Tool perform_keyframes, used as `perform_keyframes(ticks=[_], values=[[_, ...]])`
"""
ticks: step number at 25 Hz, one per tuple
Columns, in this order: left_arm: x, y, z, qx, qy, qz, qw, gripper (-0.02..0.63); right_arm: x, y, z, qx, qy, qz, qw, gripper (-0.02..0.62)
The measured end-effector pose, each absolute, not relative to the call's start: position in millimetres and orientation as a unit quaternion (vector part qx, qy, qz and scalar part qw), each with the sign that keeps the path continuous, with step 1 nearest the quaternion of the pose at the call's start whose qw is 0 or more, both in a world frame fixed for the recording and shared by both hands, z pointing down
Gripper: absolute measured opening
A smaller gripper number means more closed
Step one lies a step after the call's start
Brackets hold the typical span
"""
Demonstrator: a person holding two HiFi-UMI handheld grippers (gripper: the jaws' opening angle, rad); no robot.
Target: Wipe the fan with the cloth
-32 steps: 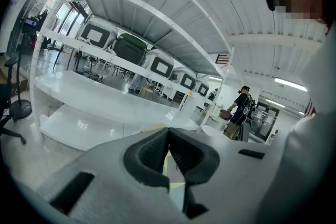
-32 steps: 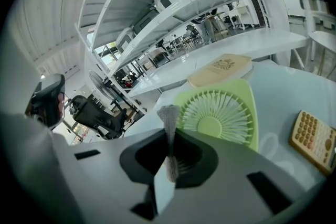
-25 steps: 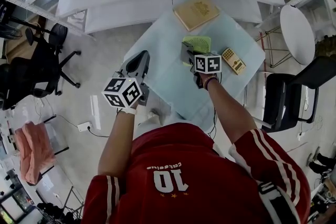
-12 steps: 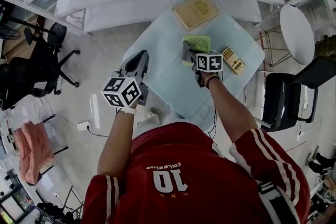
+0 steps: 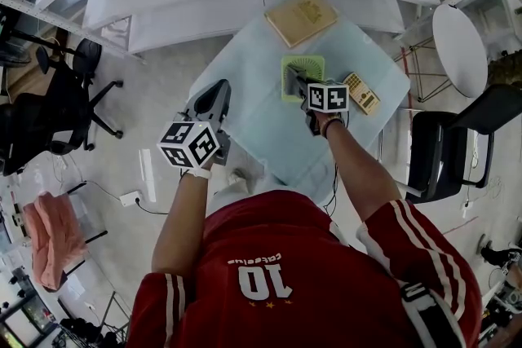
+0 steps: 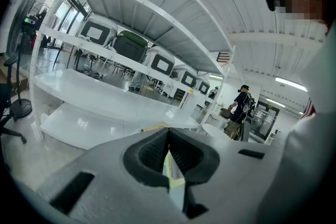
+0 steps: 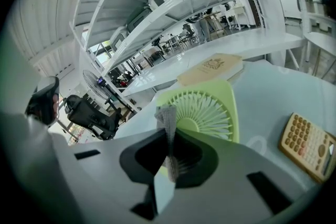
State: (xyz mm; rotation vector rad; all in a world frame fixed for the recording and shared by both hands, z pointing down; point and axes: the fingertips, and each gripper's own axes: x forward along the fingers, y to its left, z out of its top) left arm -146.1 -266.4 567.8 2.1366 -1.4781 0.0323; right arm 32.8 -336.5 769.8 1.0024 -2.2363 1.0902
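- Wiping is the step in hand: the cloth [image 7: 167,119], a small grey rag, is pinched in the jaws of the right gripper [image 7: 169,157] and held just over the near edge of the fan [image 7: 206,113].
- The fan is pale green and square, with thin ribs in a ring. It is laid flat on the table [image 5: 245,110], near a book [image 7: 211,68] and a calculator [image 7: 308,145].
- The left gripper [image 6: 168,160] is held well apart from the fan, its jaws pressed together on nothing.
- Next, the cloth should probably be rubbed gently across the ribs, so the fan is not pushed away.
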Motion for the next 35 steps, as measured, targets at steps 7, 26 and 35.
perform_keyframes(ticks=[7,26,35], values=[[-142,-267,569,0.795,-0.543,0.013,0.27,0.003,46,-337,771,0.373,-0.807,0.395,0.229,0.021],[-129,-267,569,0.802,-0.533,0.02,0.27,0.003,76,-343,772,0.4,-0.795,0.4,0.219,0.021],[-123,-267,569,0.803,-0.529,0.019,0.273,0.003,88,-343,773,0.408,-0.792,0.397,0.221,0.021]])
